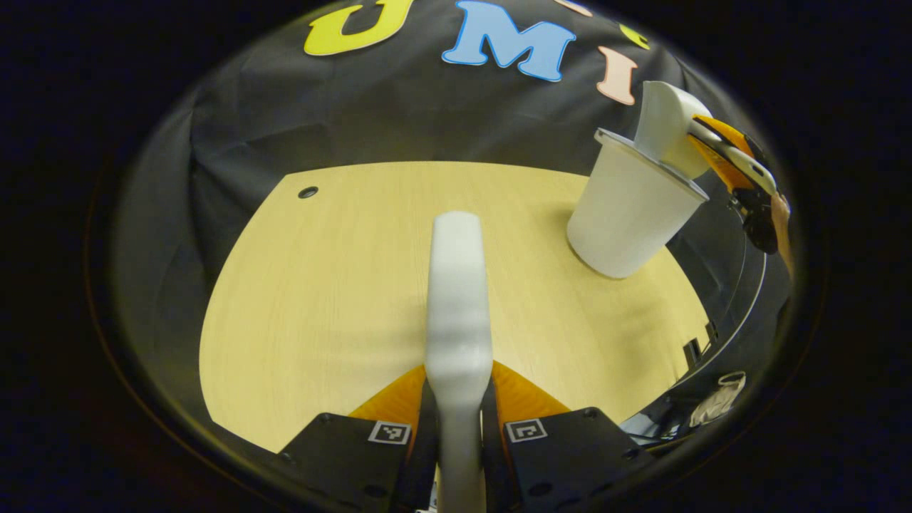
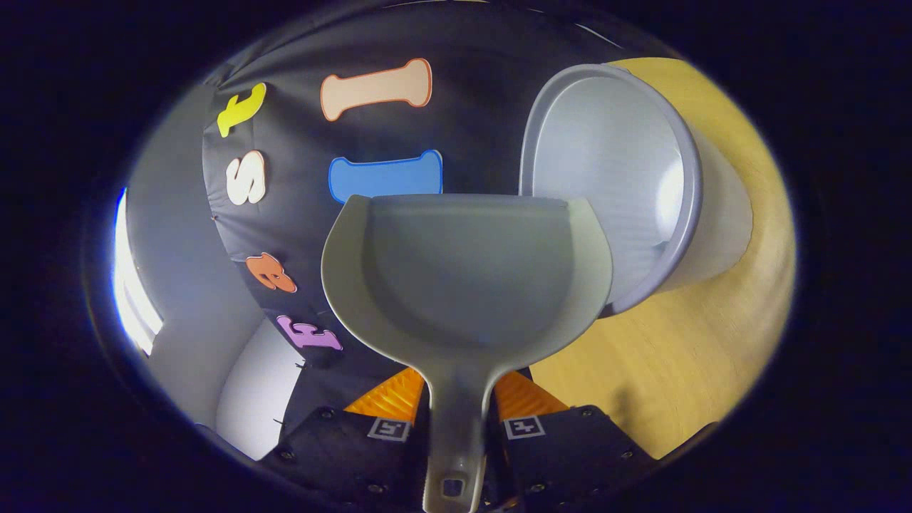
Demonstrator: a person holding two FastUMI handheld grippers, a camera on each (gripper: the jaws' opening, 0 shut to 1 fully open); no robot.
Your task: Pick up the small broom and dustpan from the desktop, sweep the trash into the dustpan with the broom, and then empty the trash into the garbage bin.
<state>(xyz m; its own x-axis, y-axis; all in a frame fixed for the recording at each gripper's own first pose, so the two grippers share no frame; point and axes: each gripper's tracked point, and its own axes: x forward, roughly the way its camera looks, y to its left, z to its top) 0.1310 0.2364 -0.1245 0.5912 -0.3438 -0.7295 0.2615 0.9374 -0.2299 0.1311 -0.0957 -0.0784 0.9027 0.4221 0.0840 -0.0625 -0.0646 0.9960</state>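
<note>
Left gripper [image 1: 457, 420], black blocks w/ orange ribbed fingers [image 1: 399, 399], was clamped on the smooth white plastic broom handle [image 1: 456, 306]; both fingers pressed its sides. The handle was a rounded, flattish bar running straight fwd over the pale yellow wood-grain desktop [image 1: 320, 299]; its bristle end couldn't be seen. A small dark round hole [image 1: 308, 192] sat near the desktop's far-left edge.

In the left gripper view the white tapered plastic garbage bin [image 1: 627, 214], w/ a thin grey rim, stood upright at the desktop's far right. The matte white plastic dustpan [image 1: 666, 135] was tipped over the bin's mouth, lip pointing down into it, held by the right gripper [image 1: 734, 167], orange and black, w/ part of a hand [image 1: 782, 221] behind.

In the right gripper view the right gripper's fingers closed on the dustpan's narrow handle, which had a small square hole near its end. The pan was a shallow, round-shouldered scoop w/ a straight front lip, its inside smooth and bare. The bin's smooth round interior showed just beyond.
</note>
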